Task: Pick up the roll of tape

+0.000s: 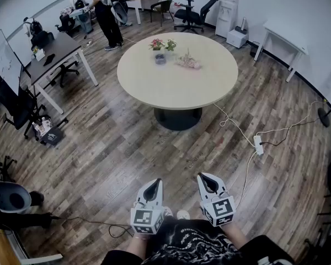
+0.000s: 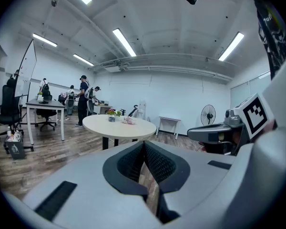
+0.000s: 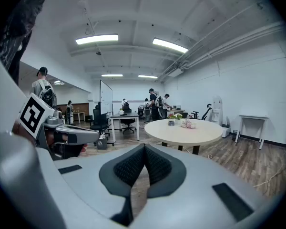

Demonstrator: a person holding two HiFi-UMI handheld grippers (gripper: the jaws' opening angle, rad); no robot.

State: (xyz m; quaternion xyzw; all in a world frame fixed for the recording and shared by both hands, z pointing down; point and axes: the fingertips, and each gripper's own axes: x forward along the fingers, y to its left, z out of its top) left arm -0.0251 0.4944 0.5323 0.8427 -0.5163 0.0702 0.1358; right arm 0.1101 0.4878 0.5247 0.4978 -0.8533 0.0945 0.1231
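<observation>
A small dark round object [image 1: 160, 59], too far off to tell whether it is the roll of tape, sits on the far part of the round beige table [image 1: 176, 90], beside two small flower pots [image 1: 163, 44] and a pink bundle [image 1: 188, 62]. It also shows as a speck on the table in the right gripper view [image 3: 171, 123]. My left gripper [image 1: 154, 182] [image 2: 144, 144] and right gripper [image 1: 204, 176] [image 3: 144, 147] are held side by side close to my body. They are well short of the table, both shut with nothing between the pads.
A white power strip [image 1: 258, 144] with trailing cables lies on the wood floor right of the table's base. A desk [image 1: 55, 51] and office chairs stand at the left, a white table [image 1: 284, 37] at the right. A person [image 1: 106, 15] stands at the back.
</observation>
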